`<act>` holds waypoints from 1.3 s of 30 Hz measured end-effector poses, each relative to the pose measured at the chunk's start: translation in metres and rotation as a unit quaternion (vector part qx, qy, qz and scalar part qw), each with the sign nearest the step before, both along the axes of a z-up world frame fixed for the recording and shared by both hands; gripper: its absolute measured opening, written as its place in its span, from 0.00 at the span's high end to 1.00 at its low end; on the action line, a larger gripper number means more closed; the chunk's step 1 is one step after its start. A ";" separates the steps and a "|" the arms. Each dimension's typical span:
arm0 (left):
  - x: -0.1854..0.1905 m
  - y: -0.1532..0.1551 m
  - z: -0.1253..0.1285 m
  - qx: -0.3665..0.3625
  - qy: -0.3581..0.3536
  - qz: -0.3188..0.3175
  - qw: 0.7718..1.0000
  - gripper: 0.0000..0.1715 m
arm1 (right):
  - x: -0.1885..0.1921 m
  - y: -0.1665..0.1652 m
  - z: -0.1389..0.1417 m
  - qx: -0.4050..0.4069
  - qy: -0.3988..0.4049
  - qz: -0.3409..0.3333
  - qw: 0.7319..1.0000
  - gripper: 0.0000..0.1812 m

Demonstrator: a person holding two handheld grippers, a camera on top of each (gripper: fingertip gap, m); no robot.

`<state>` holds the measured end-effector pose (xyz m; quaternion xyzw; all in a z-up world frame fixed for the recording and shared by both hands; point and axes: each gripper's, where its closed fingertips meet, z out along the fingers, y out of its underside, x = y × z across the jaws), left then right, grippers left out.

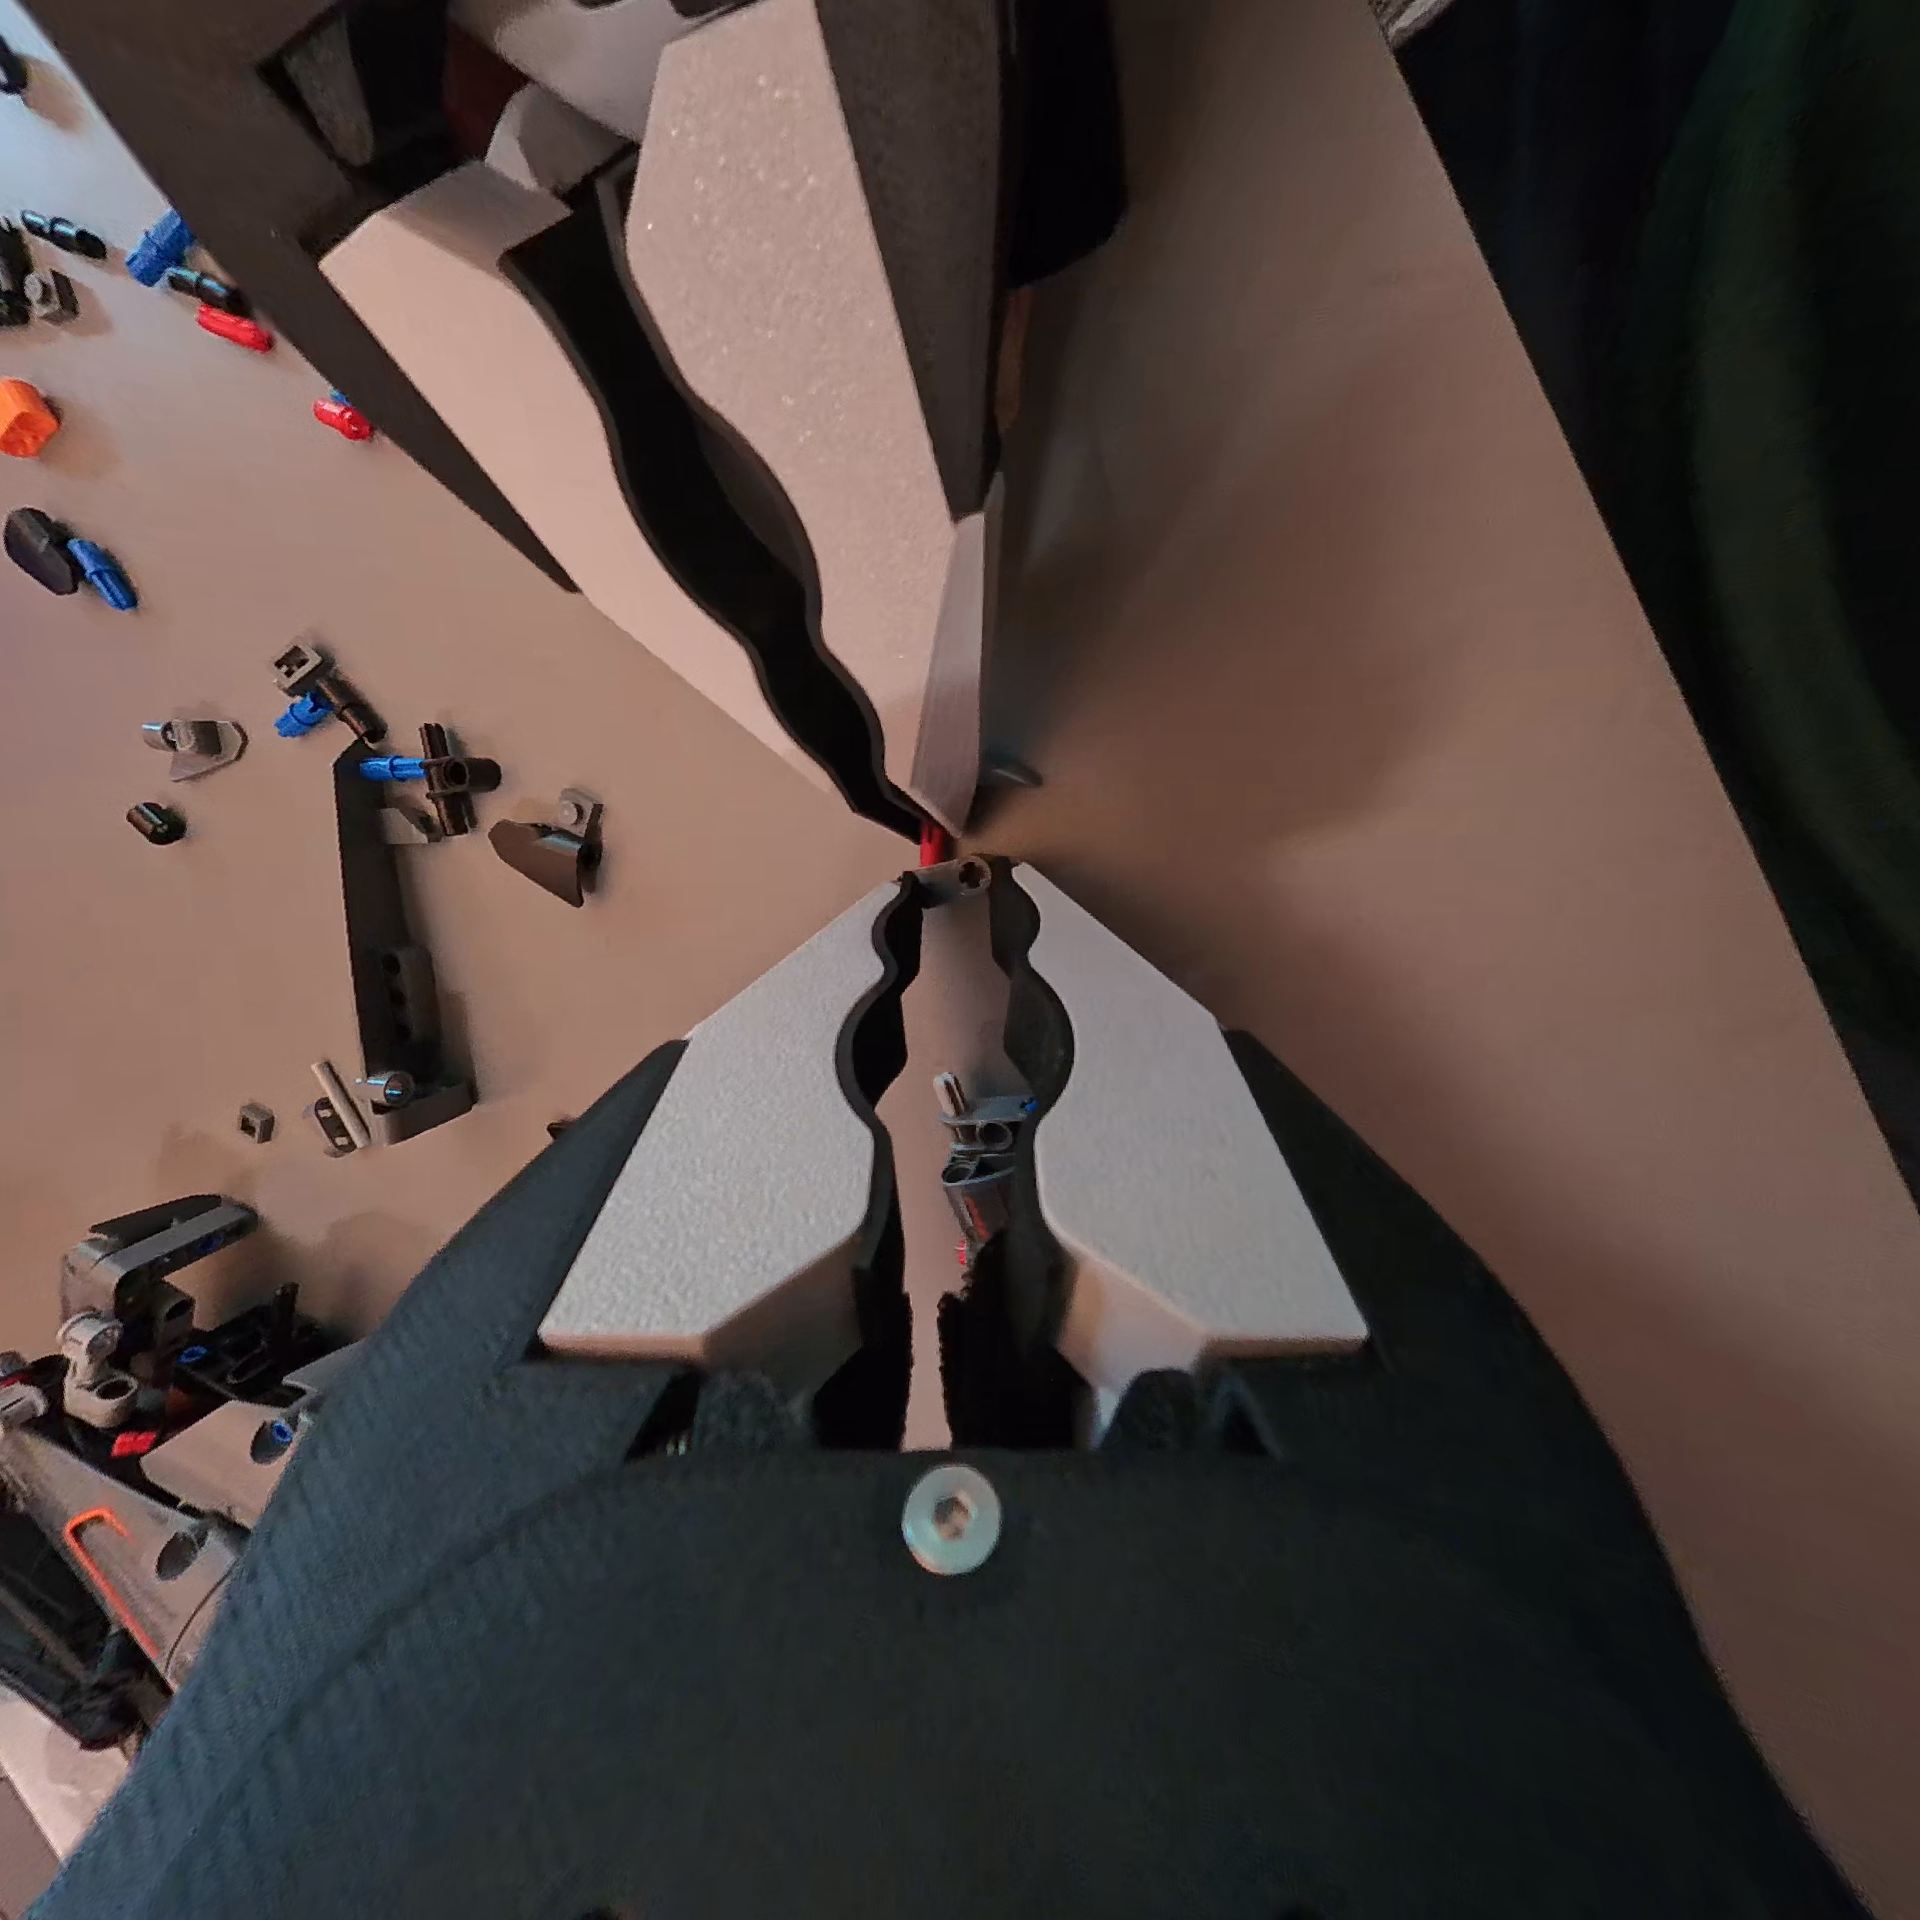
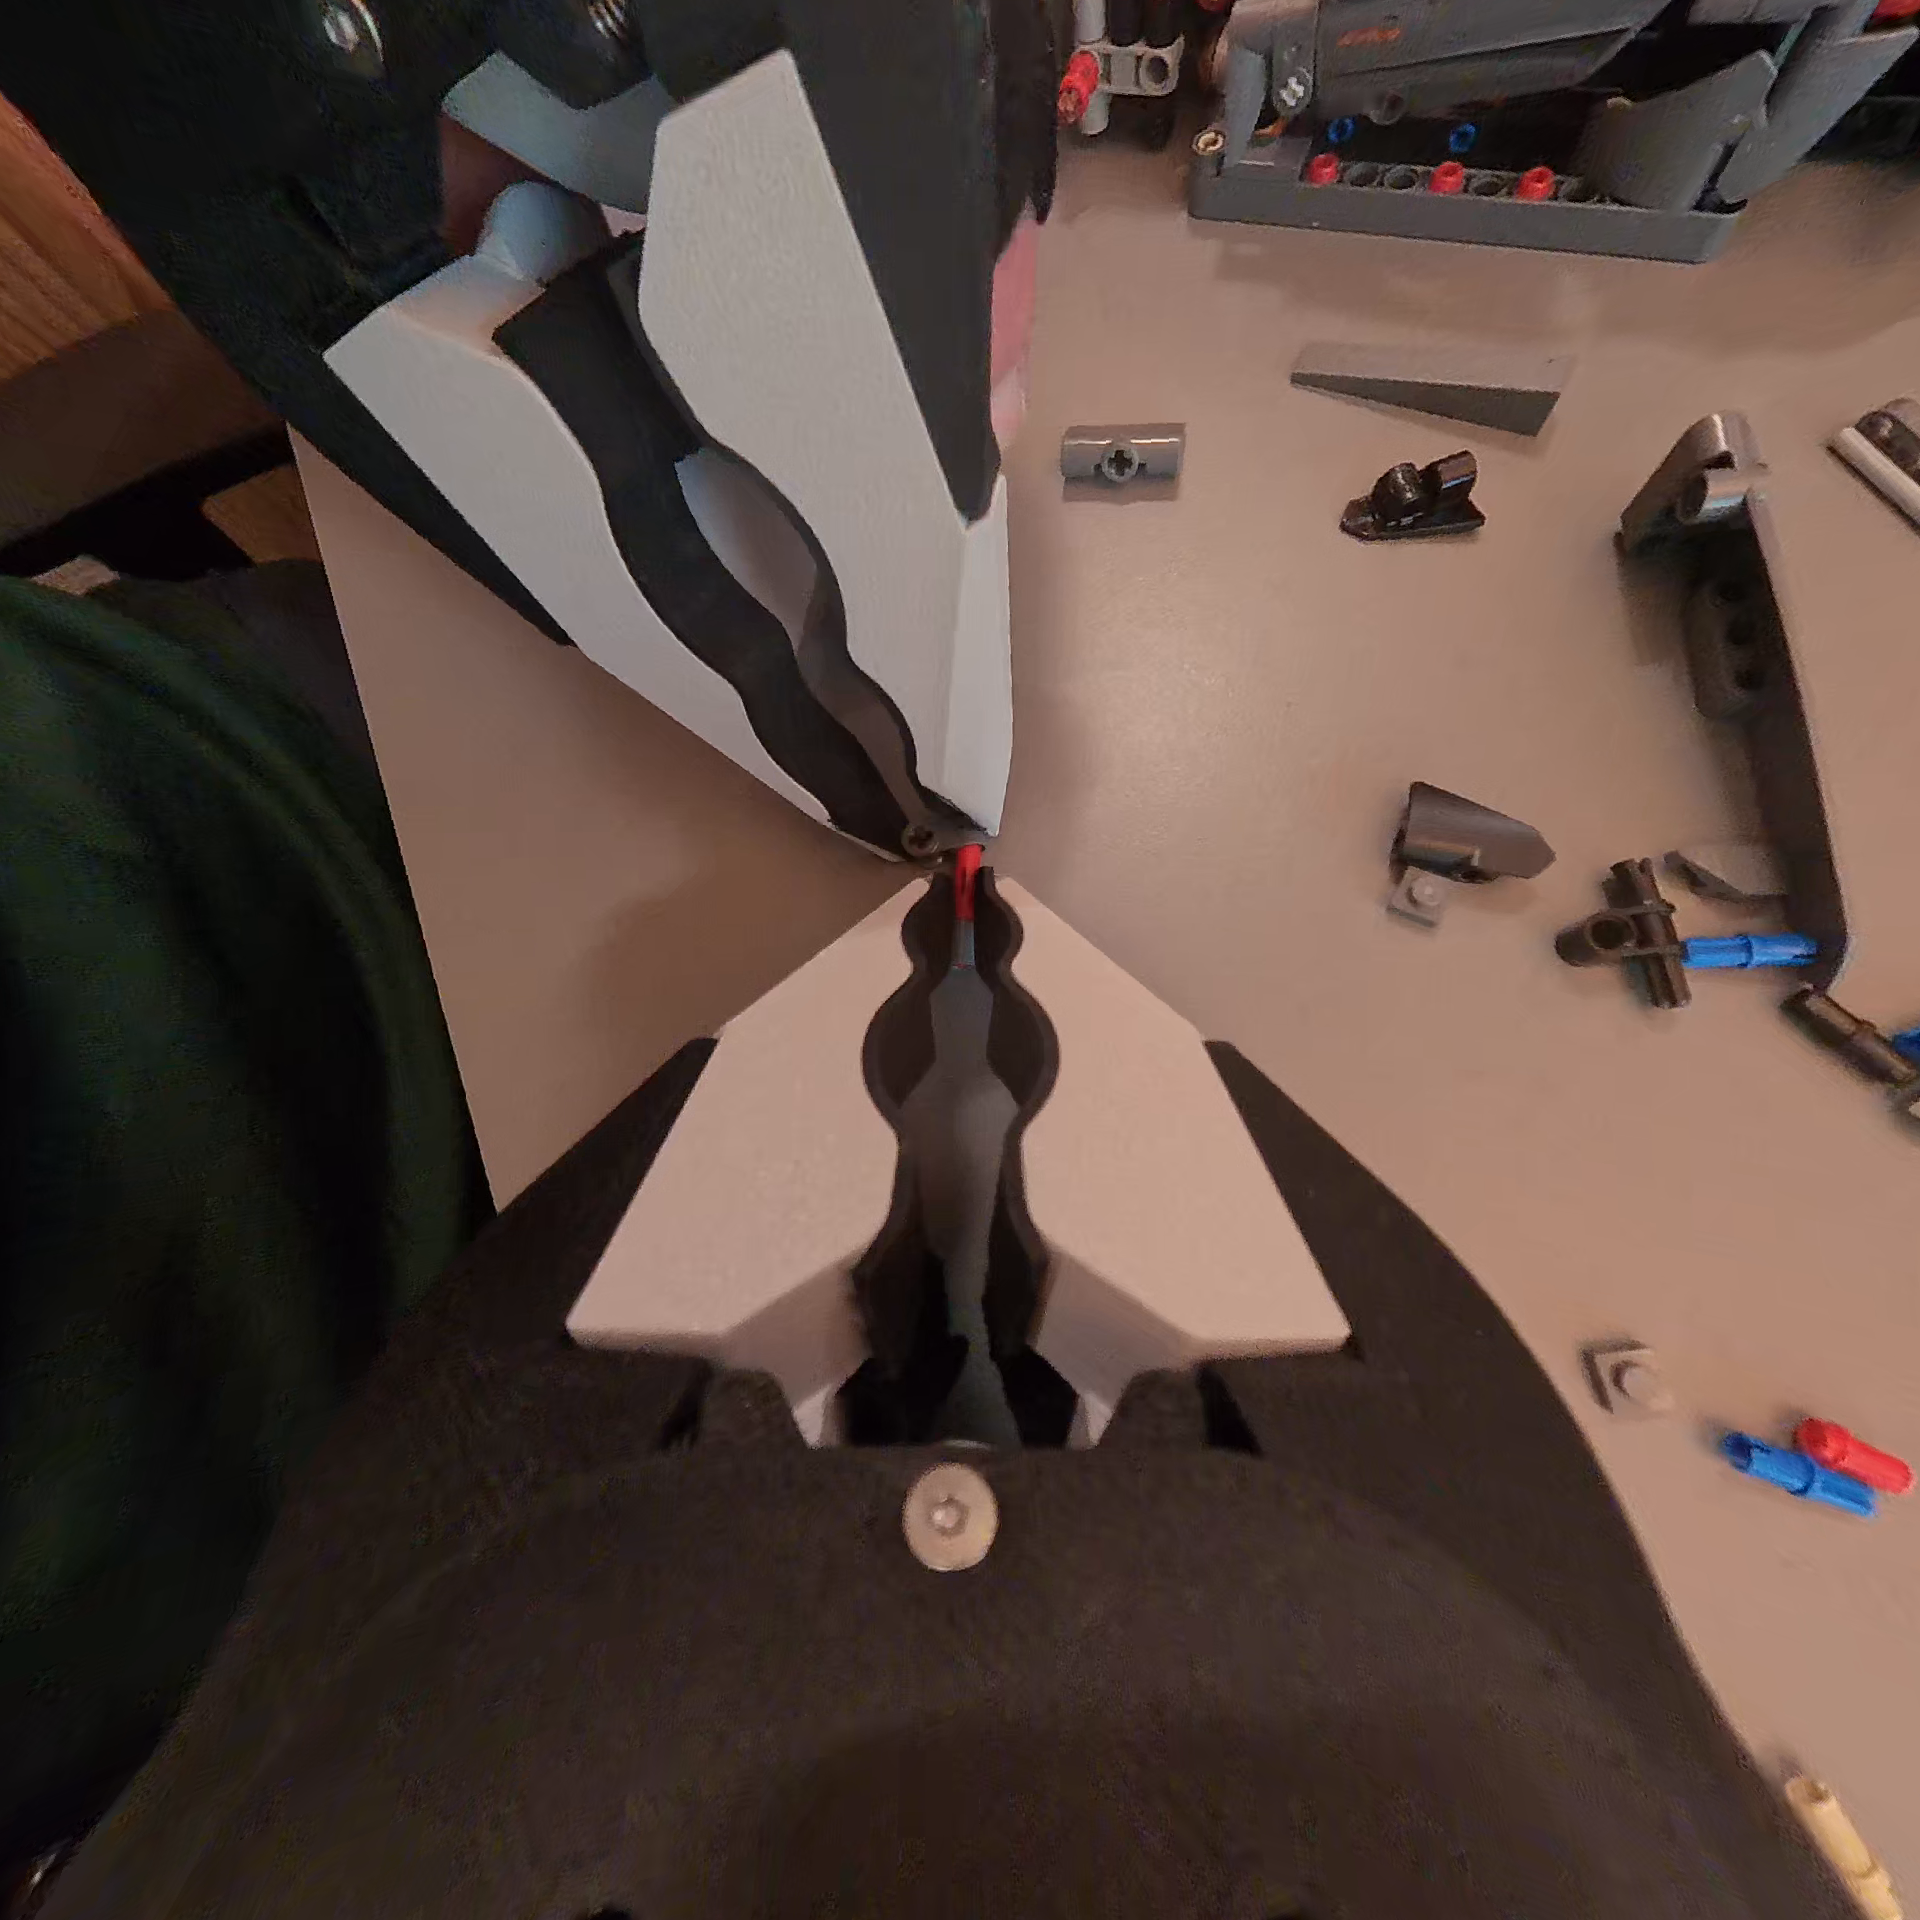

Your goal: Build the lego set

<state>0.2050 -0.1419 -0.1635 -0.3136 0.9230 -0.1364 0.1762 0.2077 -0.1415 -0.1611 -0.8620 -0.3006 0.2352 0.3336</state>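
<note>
Left wrist view: my left gripper point(image 1: 951, 883) clamps a small grey plastic connector point(image 1: 954, 876); at twelve o'clock my right gripper point(image 2: 968, 883) pinches a red plastic pin point(image 2: 967, 871), tips aligned for insertion.

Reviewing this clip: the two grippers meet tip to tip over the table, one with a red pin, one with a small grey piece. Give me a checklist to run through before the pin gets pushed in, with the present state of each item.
1. Right gripper shut on the red pin: ok.
2. Left gripper shut on the grey connector: ok.
3. Connector's hole in view and unblocked, left wrist view: ok.
4. Pin lined up with that hole: cannot tell, the tips hide the joint.
5. Pin already seated: cannot tell.
6. Loose parts such as the blue pin lie well aside of the tips: ok.
</note>
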 end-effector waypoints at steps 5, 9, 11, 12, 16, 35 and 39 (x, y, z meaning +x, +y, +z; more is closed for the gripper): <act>-0.001 -0.001 0.000 -0.010 0.002 -0.014 1.000 0.94 | -0.001 -0.001 0.000 0.002 -0.002 0.032 0.999 0.99; -0.002 -0.004 0.000 -0.014 0.006 -0.026 1.000 0.94 | -0.004 -0.001 0.000 0.003 -0.004 0.058 0.998 0.99; -0.002 -0.004 0.000 -0.017 0.008 -0.033 0.999 0.94 | -0.005 -0.001 0.000 0.002 -0.003 0.063 0.998 0.99; -0.002 -0.004 0.000 -0.019 0.010 -0.033 0.999 0.94 | -0.005 -0.001 0.000 0.002 -0.002 0.064 0.998 0.99; 0.000 0.000 0.000 -0.001 0.007 -0.025 1.000 0.93 | -0.002 0.004 0.006 0.015 0.016 0.044 0.999 0.96; -0.010 0.005 0.016 -0.051 -0.003 0.125 0.991 0.83 | -0.002 -0.012 0.008 0.007 0.016 0.014 1.000 0.97; -0.009 0.000 0.016 -0.078 -0.020 0.182 0.980 0.82 | 0.000 -0.006 0.009 0.028 0.005 0.036 0.999 0.87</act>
